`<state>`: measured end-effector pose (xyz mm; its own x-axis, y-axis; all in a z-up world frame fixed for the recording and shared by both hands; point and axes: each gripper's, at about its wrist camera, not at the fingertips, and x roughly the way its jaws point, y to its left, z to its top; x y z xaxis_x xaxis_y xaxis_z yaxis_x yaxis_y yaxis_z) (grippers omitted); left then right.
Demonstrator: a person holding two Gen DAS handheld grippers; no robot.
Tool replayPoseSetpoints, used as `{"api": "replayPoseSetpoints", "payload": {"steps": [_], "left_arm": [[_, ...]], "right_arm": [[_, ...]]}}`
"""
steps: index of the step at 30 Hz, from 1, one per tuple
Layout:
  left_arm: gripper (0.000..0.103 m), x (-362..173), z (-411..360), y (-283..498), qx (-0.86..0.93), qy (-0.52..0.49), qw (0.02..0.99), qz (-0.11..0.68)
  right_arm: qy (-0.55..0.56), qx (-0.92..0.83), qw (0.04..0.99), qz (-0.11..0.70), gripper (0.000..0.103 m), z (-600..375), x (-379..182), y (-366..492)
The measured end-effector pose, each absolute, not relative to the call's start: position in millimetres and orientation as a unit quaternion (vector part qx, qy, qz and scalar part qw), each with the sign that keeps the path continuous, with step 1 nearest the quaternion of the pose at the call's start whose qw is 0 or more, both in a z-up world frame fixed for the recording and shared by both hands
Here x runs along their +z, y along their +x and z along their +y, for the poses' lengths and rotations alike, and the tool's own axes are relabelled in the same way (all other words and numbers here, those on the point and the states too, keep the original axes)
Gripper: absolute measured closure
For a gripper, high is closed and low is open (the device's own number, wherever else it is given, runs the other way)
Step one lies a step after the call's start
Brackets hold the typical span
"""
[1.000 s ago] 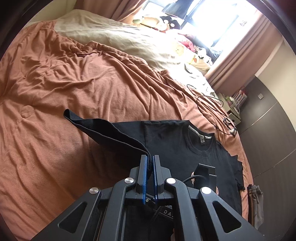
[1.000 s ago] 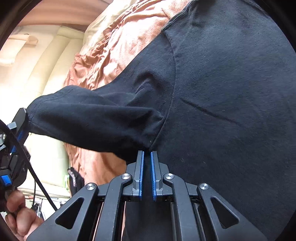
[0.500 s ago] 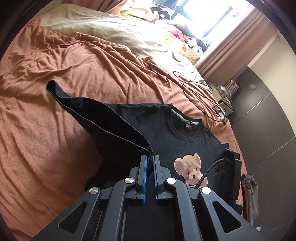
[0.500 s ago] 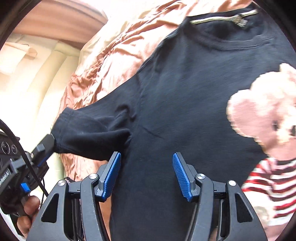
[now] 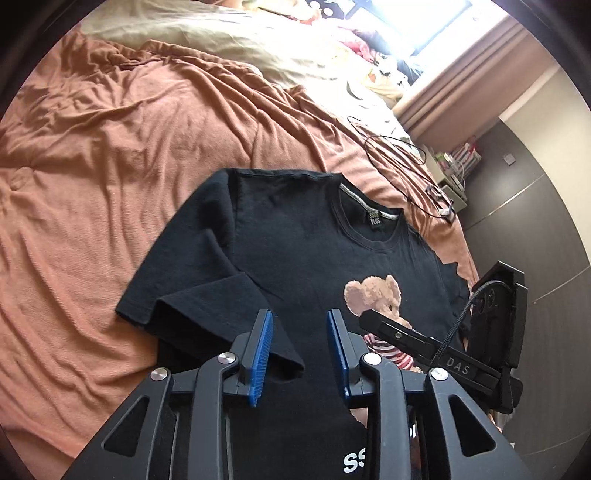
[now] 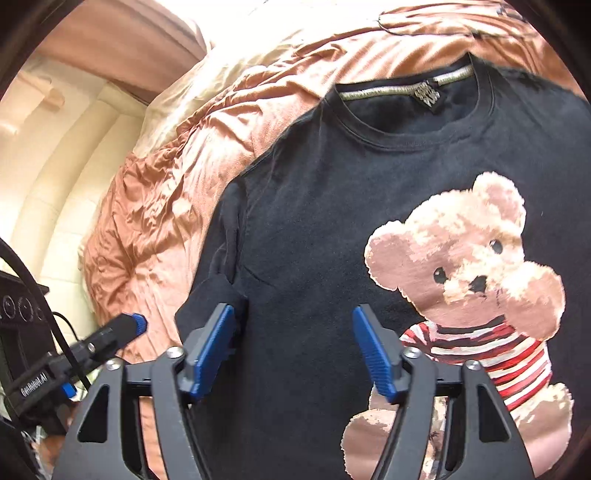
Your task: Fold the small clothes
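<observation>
A black T-shirt point(image 5: 295, 243) with a teddy bear print point(image 5: 380, 302) lies face up on the bed; it also shows in the right wrist view point(image 6: 317, 236). Its left sleeve point(image 5: 207, 306) is folded inward over the body. My left gripper point(image 5: 300, 343) is open and empty just above that sleeve's hem. My right gripper point(image 6: 295, 343) is open and empty over the shirt's front beside the bear point(image 6: 469, 258). The right gripper also shows in the left wrist view point(image 5: 461, 350), and the left one in the right wrist view point(image 6: 122, 328).
The shirt rests on a rumpled rust-orange bedspread point(image 5: 92, 166). A beige blanket point(image 5: 221, 33) and soft toys lie at the far end by the window. A black cable point(image 5: 399, 158) lies near the bed's right edge. Dark cabinets point(image 5: 535, 229) stand to the right.
Both grippers have let go of the sleeve and opened. The sleeve, held up and stretched a second ago, now lies folded on the shirt. The right gripper opened first, then the left.
</observation>
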<state>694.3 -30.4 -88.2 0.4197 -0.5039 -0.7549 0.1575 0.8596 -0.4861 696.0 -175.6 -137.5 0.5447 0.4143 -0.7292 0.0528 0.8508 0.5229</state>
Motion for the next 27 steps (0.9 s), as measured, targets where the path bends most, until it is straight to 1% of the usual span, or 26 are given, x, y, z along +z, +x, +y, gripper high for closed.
{"api": "replayPoseSetpoints", "payload": {"steps": [5,13,20,21,23,27], "left_arm": [[0.070,-91.5,5.2,691.2,-0.152,-0.173,0.830,0.508],[0.070,-114.2,57.8,688.7,-0.096,-0.193,0.825,0.522],[0.070,-131.7,82.0,692.8,-0.072,-0.196,0.821,0.531],[0.070,-134.0,82.8,694.7,-0.071,-0.196,0.821,0.532],[0.070,-138.9,82.5,699.2,-0.071,-0.195,0.820,0.533],[0.070,-150.4,72.8,710.8,-0.071,-0.185,0.819,0.538]], "right_arm": [[0.204,0.122,0.853,0.464,0.035,-148.2,-129.4,692.7],[0.115,0.139,0.870,0.460,0.035,-98.5,-117.4,699.9],[0.090,0.149,0.867,0.467,0.035,-68.3,-126.0,716.9],[0.084,0.145,0.867,0.469,0.036,-65.1,-129.8,718.7],[0.078,0.135,0.862,0.482,0.056,-62.6,-140.0,721.3],[0.076,0.115,0.847,0.514,0.068,-65.5,-164.0,724.6]]}}
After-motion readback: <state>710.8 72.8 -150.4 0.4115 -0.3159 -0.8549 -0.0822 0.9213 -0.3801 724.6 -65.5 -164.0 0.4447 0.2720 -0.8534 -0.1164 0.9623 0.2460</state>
